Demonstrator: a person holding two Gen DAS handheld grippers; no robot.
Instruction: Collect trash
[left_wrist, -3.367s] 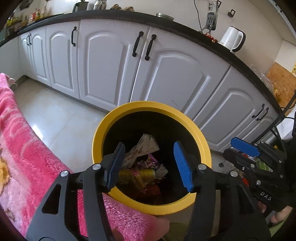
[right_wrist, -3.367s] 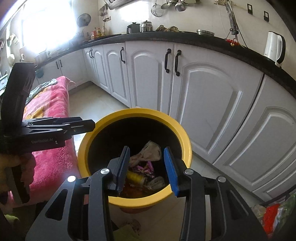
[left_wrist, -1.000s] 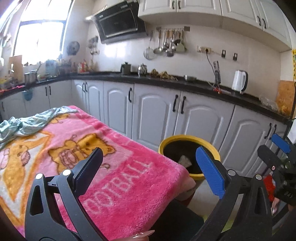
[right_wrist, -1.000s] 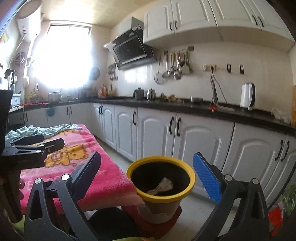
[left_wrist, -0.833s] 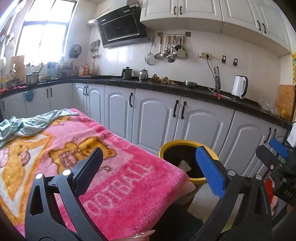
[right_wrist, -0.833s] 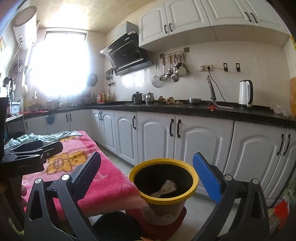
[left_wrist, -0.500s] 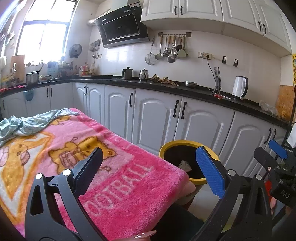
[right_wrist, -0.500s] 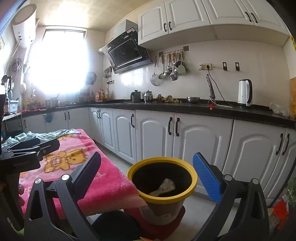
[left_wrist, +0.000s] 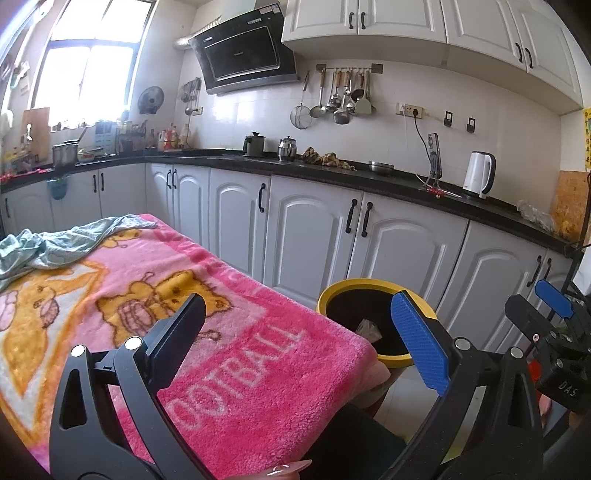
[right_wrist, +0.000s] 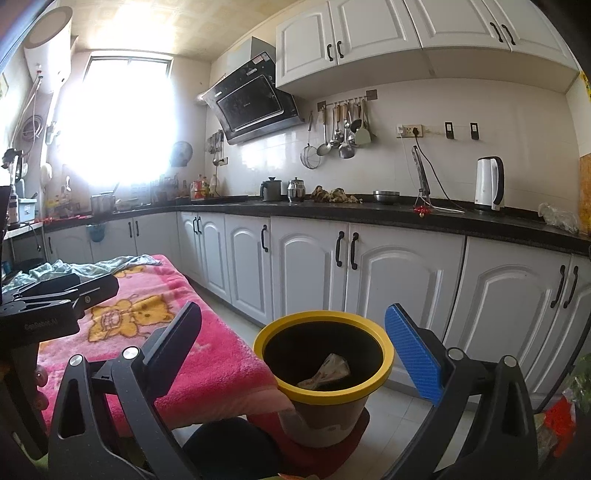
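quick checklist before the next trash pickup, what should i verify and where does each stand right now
1. Left gripper open and empty: ok, jaws wide apart, nothing between them.
2. Right gripper open and empty: ok, same.
3. Yellow-rimmed bin upright and uncovered: ok, it stands on the floor beside the pink blanket, with wrappers inside.
4. Next piece of trash located: not ok, none shows on the blanket.
5. Teal cloth at the blanket's far end hiding trash: cannot tell.
6. Grippers apart from each other: ok.
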